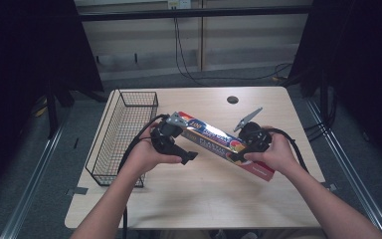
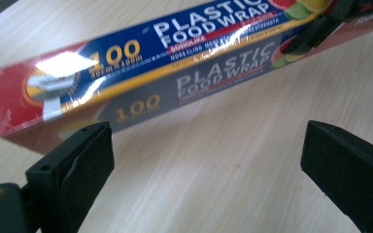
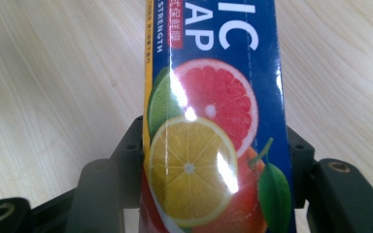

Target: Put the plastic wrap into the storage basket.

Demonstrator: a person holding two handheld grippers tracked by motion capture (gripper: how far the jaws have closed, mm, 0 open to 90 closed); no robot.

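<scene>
Table [image 1: 199, 194]: pale wood-grain top, smooth, matt. Food wrap box [image 2: 165, 63]: printed card under glossy film, bright glare patches. Basket [image 1: 110, 149]: thin dark metal wire mesh. Left gripper [image 2: 206, 165], right gripper [image 3: 213, 160]: black matt plastic jaws, slightly grainy.

A light wooden table [image 1: 194, 199] with rounded corners stands on a grey floor [image 1: 45, 174], a round cable hole [image 1: 233, 99] near its far edge. Beyond it runs a pale panelled wall [image 1: 238, 50] with a dark horizontal bar [image 1: 194, 13] across the top and black cables [image 1: 181, 55] hanging down to the floor. Black curtains [image 1: 25, 64] close in the left and right sides. Metal rails [image 1: 35, 184] run along the floor on both sides of the table. Light falls brightest on the far tabletop.
</scene>
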